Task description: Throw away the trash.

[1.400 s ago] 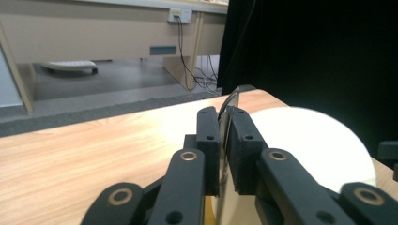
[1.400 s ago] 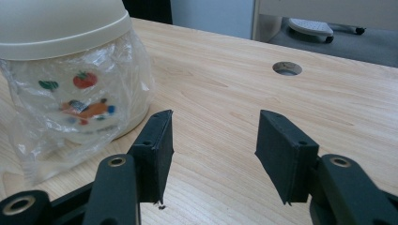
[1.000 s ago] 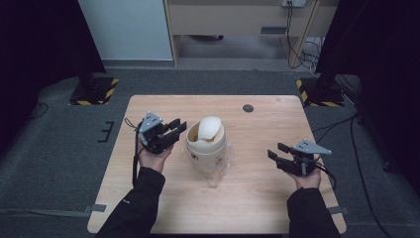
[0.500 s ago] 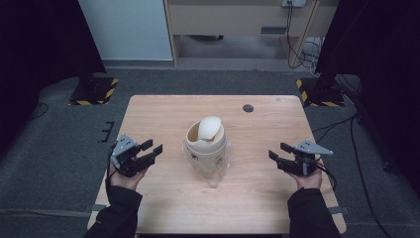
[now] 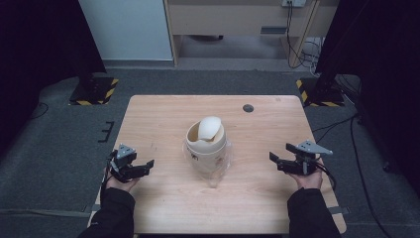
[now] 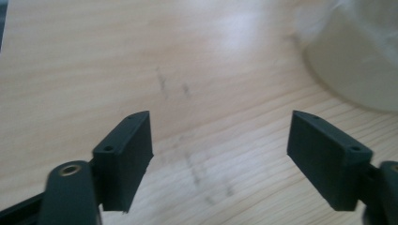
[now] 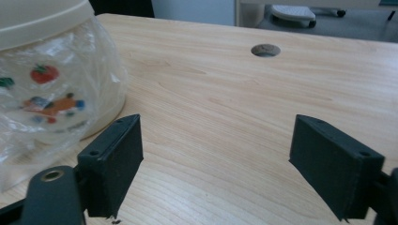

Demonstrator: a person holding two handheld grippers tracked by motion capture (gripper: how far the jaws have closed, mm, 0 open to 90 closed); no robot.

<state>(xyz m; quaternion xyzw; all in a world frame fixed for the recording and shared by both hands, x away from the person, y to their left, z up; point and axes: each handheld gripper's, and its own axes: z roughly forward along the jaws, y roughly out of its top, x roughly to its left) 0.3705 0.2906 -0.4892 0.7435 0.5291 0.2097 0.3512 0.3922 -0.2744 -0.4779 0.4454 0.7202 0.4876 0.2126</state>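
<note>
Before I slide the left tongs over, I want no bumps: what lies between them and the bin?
Only bare table between left tongs and bin, per the high view.

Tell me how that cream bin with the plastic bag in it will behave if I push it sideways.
The cream bin looks like light plastic, so it would probably slide easily on the smooth wooden table. Its swing lid sits tilted and may flap. The loose plastic bag would likely crumple and slip.

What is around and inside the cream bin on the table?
Clear plastic wrap clings around the cream bin, above bare table. A swing lid covers its top, so the contents are hidden.
</note>
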